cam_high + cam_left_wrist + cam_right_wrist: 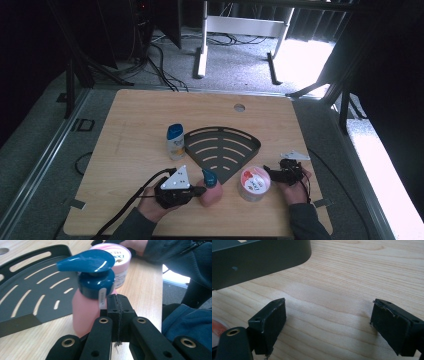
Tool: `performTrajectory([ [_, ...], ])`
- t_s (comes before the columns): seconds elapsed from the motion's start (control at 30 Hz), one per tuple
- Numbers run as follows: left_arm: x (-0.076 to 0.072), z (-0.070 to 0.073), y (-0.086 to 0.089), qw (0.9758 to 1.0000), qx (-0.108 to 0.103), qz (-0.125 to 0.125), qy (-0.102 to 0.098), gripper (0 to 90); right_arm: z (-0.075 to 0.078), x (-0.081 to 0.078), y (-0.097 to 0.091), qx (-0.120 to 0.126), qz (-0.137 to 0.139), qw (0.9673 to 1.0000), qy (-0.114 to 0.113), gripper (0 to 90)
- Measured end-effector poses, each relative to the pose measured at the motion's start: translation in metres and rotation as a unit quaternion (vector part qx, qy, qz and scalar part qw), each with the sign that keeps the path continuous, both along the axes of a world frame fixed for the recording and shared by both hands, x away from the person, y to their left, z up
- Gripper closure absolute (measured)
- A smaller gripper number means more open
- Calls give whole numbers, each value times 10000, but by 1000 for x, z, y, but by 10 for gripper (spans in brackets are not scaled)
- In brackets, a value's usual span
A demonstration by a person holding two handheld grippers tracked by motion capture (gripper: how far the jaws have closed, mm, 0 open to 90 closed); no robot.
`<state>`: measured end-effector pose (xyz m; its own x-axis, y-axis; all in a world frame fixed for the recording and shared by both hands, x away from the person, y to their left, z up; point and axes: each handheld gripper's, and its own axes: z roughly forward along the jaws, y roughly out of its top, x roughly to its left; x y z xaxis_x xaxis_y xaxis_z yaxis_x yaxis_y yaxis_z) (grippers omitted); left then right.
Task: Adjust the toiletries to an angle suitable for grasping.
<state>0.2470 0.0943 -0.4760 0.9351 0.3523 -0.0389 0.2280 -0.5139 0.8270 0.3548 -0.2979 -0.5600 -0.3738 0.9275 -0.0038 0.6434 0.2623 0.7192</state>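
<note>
A wooden surface [150, 125] is shown, with a black slotted corner tray [220, 147] set at its centre. A pink-lidded tub [254, 183] is placed near the front edge, just off the tray's point. A pink pump bottle [210, 189] with a blue head is stood beside it at the front edge. The left tool [117, 305] is seen fully closed, empty, its tips just beside the bottle. The right tool [327, 322] is held wide open over bare wood, nothing grasped.
</note>
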Motion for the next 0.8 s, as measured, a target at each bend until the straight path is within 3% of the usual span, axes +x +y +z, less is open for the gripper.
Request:
performTrajectory([
  [0.13,0,-3,-3,10000,20,23,24,899,0,0,0,-1,-1,10000,-1,126],
  [0.47,2,-3,-2,9991,316,259,-124,899,0,0,0,-1,7,10000,-3,126],
  [0.67,1,1,2,9991,216,337,-142,892,0,0,0,2,6,10000,-4,126],
  [0.8,2,4,5,9988,163,428,-147,828,0,0,0,1,6,10000,-4,126],
])
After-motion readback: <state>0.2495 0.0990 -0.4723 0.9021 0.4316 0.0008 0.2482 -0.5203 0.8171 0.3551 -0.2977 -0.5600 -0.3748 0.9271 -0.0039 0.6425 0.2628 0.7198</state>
